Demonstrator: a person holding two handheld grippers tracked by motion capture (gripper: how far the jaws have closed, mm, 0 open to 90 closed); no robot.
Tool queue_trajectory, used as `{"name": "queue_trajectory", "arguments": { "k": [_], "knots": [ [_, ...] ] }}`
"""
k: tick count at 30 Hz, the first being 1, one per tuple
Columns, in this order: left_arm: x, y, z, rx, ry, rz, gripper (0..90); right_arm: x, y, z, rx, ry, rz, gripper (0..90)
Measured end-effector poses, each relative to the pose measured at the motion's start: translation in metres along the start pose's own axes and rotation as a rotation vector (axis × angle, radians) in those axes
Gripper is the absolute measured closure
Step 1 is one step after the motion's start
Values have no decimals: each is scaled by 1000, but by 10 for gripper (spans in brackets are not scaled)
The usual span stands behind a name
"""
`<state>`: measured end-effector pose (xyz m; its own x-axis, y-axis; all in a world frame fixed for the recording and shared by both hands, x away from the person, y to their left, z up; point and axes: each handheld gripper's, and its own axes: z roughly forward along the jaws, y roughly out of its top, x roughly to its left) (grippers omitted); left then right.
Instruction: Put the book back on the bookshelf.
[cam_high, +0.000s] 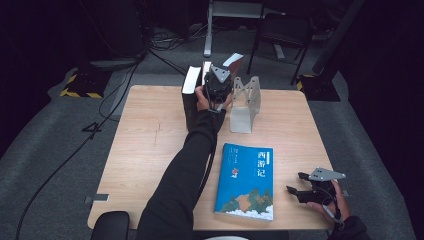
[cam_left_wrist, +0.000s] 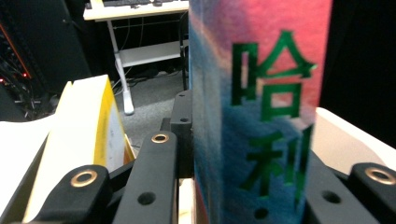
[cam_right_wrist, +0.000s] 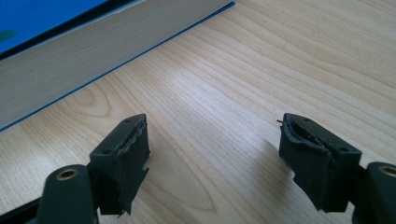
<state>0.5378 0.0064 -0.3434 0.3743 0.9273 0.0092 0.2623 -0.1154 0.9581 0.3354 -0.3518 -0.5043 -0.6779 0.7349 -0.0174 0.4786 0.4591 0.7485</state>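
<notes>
At the table's far middle my left gripper (cam_high: 218, 82) is shut on an upright book (cam_high: 234, 61), which leans a little to the right. In the left gripper view that book's (cam_left_wrist: 261, 93) pink and blue spine carries green characters and sits between the jaws of the left gripper (cam_left_wrist: 252, 149). A dark upright book (cam_high: 190, 95) stands just left of it, and its yellow cover (cam_left_wrist: 100, 126) and white pages are close by. A blue book (cam_high: 247, 180) lies flat near the front. My right gripper (cam_high: 295, 183) hovers open to its right, with the right gripper (cam_right_wrist: 212, 144) over bare wood.
A grey metal bookend (cam_high: 245, 105) stands right of the held book. The wooden table (cam_high: 150, 150) has free room on its left half. The blue book's page edge (cam_right_wrist: 93, 60) runs close to the right gripper. A chair (cam_high: 285, 30) stands beyond the table.
</notes>
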Motion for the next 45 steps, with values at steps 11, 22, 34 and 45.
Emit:
{"name": "queue_trajectory", "arguments": {
  "k": [11, 22, 34, 45],
  "knots": [
    [-8, -6, 21, -10, 32, -53, 736, -1, 0, 0, 1, 7, 3, 242],
    [-18, -18, 14, -6, 26, -11, 725, -1, 0, 1, 1, 7, 0, 241],
    [-24, -18, -17, -40, -12, 71, 712, 0, 0, 0, 2, 3, 3, 240],
    [-3, -25, -36, -33, -56, 104, 711, 0, 0, 0, 2, 2, 6, 239]
  ]
}}
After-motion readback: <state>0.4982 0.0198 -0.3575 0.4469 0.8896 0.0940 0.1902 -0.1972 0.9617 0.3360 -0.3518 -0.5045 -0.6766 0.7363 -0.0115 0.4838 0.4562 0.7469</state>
